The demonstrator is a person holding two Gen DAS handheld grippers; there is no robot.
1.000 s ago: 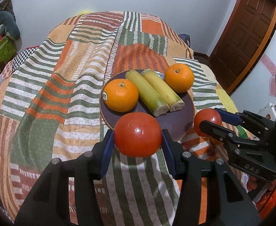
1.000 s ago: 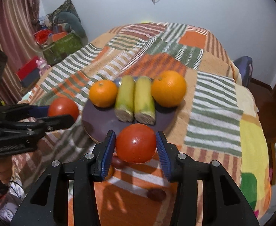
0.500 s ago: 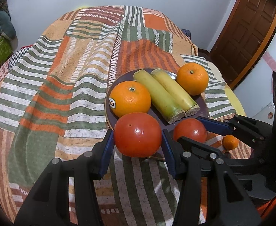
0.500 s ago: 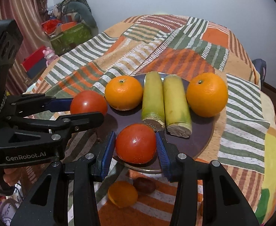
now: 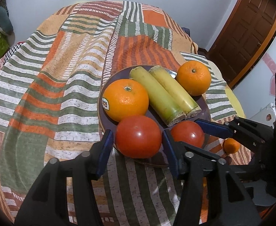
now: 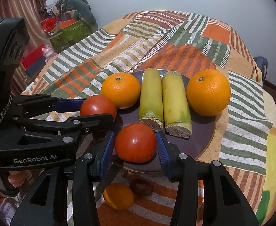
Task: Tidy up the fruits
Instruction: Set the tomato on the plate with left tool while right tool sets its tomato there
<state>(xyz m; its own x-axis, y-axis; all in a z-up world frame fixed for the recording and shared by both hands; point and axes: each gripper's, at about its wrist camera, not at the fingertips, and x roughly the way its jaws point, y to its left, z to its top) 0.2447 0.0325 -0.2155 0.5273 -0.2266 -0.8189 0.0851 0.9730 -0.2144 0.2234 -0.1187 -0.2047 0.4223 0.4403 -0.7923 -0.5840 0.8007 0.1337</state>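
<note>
A dark purple plate [image 5: 102, 121] [image 6: 203, 131] holds two oranges [image 5: 125, 99] [image 5: 193, 78] with two yellow-green stalk pieces [image 5: 156, 98] between them. My left gripper [image 5: 137, 134] straddles a red tomato [image 5: 138, 137] that rests on the plate's near rim. Its jaws are opening, with slim gaps beside the tomato. My right gripper [image 6: 135, 137] stands around a second tomato [image 6: 135, 143], also on the near rim. Its jaws are opening too, and the pads are just off the skin. In the right wrist view the left gripper [image 6: 98, 111] and its tomato [image 6: 98, 106] sit beside the left orange [image 6: 121, 89].
A striped patchwork cloth [image 5: 53, 86] covers the surface. In front of the plate lie a small orange fruit [image 6: 118, 195] and a dark brown fruit [image 6: 141, 187]. A wooden door [image 5: 251, 28] is far right. Boxes and toys [image 6: 68, 32] stand far left.
Both grippers came forward and down, carrying their tomatoes from the plate's sides onto its near rim. Both pairs of jaws have spread slightly away from the tomatoes.
</note>
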